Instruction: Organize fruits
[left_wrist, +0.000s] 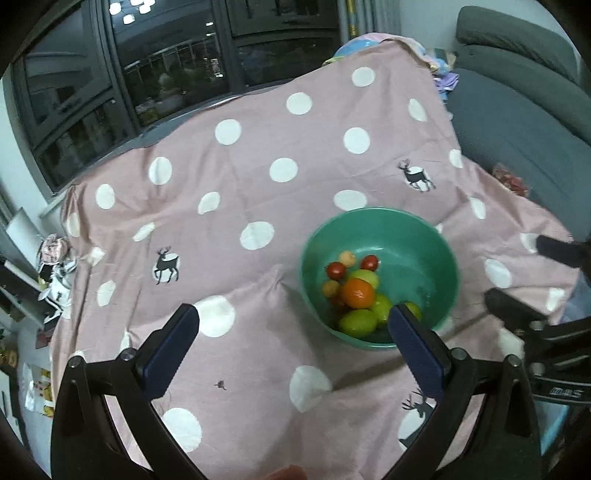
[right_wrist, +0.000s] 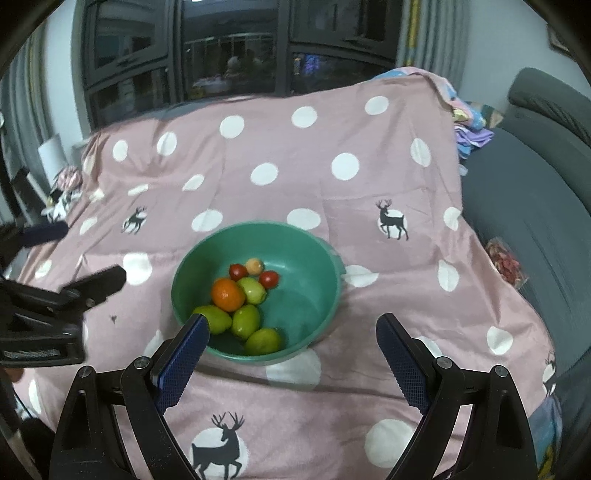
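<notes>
A green bowl (left_wrist: 424, 236) (right_wrist: 314, 251) stands on a pink dotted cloth (left_wrist: 258, 155) (right_wrist: 280, 140). Inside it lie an orange (left_wrist: 357, 293) (right_wrist: 227, 294), several green fruits (left_wrist: 357, 323) (right_wrist: 246, 320), red tomatoes (left_wrist: 335, 270) (right_wrist: 269, 278) and small pale fruits (left_wrist: 347, 258) (right_wrist: 254, 266). My left gripper (left_wrist: 293, 317) hovers open just left of the bowl, nothing between its blue pads. My right gripper (right_wrist: 293, 328) hangs open over the bowl's near rim, empty. Each gripper also shows at the edge of the other's view: the right gripper (left_wrist: 517, 273), the left gripper (right_wrist: 85, 254).
A grey sofa (left_wrist: 524, 122) (right_wrist: 535, 206) borders the cloth on the right. Dark windows (left_wrist: 147, 74) (right_wrist: 221, 55) run behind. Folded colourful fabric (right_wrist: 469, 125) lies at the far right corner; clutter (left_wrist: 51, 266) sits off the left edge. A red packet (right_wrist: 506, 264) rests on the sofa.
</notes>
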